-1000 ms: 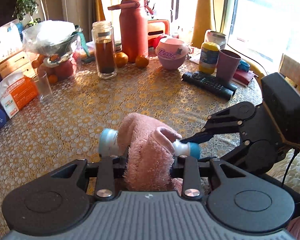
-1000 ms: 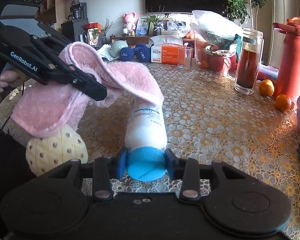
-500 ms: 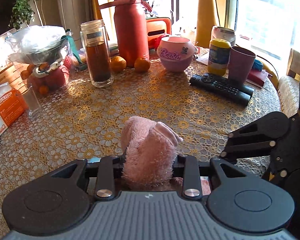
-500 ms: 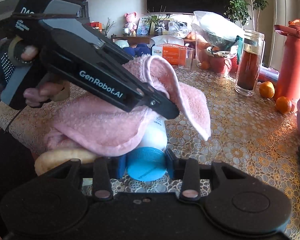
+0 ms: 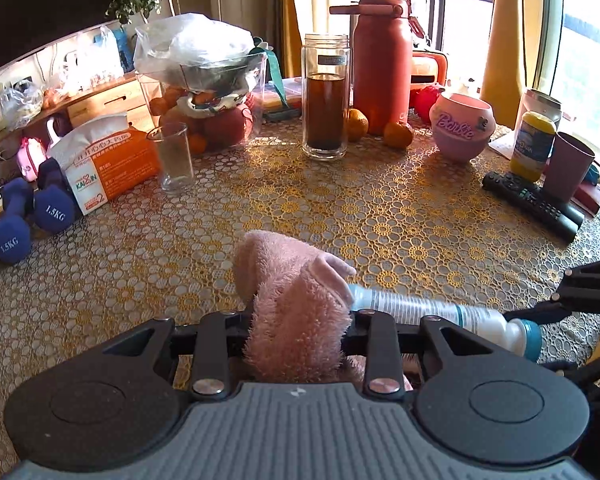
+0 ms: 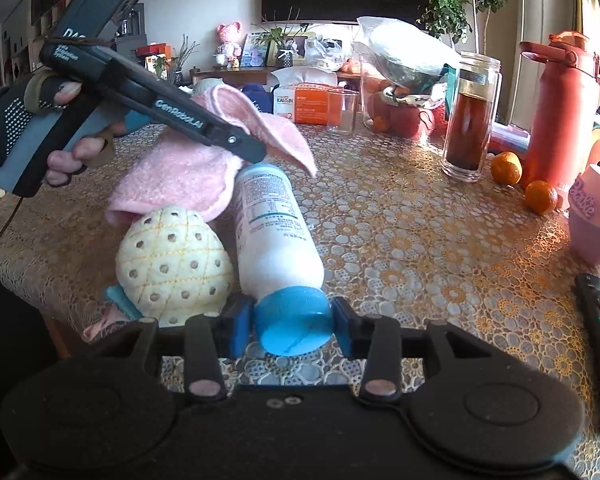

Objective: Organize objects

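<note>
My left gripper is shut on a fluffy pink towel and holds it up above the table's near edge. In the right wrist view the left gripper lifts the pink towel off a white bottle. My right gripper is shut on the bottle's blue cap. The bottle lies on its side, pointing away, and also shows in the left wrist view. A cream pineapple-shaped plush lies left of the bottle, partly under the towel.
The lace-covered table holds a glass jar of dark liquid, a red flask, oranges, a pink Barbie pot, remotes, an empty glass, an orange box and blue dumbbells.
My left gripper has lifted the pink towel up and to the left, uncovering the white bottle and the pineapple plush. My right gripper stays shut on the bottle cap.
</note>
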`<state>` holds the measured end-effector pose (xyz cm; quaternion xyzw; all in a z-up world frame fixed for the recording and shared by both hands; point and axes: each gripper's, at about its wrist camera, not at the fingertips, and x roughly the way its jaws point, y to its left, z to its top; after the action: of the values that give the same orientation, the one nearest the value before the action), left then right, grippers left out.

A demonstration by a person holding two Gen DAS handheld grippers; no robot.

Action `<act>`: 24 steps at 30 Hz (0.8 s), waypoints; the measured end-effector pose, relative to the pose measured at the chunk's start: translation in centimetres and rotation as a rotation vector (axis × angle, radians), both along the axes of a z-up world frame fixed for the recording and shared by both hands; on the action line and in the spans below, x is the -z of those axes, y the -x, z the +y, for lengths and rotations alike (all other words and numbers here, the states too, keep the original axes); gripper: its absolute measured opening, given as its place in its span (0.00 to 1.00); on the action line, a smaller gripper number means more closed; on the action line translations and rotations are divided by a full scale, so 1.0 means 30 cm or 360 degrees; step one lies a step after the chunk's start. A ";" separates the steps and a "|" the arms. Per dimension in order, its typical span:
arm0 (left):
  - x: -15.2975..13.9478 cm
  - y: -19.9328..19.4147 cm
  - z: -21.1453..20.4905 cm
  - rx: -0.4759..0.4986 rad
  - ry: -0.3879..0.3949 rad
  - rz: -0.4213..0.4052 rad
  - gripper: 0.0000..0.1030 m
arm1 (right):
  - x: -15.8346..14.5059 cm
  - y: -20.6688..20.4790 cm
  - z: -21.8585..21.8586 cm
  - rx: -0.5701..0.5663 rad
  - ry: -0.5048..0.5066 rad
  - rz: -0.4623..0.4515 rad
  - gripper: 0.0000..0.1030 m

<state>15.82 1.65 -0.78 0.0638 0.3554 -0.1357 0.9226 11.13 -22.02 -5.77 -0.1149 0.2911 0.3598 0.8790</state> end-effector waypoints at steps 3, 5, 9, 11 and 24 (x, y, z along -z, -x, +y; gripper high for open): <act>0.023 0.042 0.028 -0.0007 -0.0029 0.0059 0.31 | -0.010 -0.002 -0.001 0.0020 0.0017 -0.0022 0.41; 0.048 0.062 0.037 0.0043 -0.0043 0.0131 0.31 | -0.017 -0.004 0.002 0.0015 0.0023 -0.0041 0.43; 0.090 0.118 0.033 0.0108 -0.0132 0.0173 0.31 | -0.022 -0.012 0.028 0.0014 0.0020 -0.0066 0.50; 0.092 0.138 0.030 0.0123 -0.0160 0.0155 0.39 | -0.021 -0.012 0.047 0.0002 0.0026 -0.0087 0.51; 0.017 0.293 0.072 0.0590 -0.0339 0.0019 0.82 | -0.013 -0.040 0.094 -0.0001 0.0066 -0.0092 0.52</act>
<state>7.05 3.79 -1.30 0.2243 0.3553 -0.2651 0.8679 12.32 -19.21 -5.38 -0.1437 0.2730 0.3506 0.8842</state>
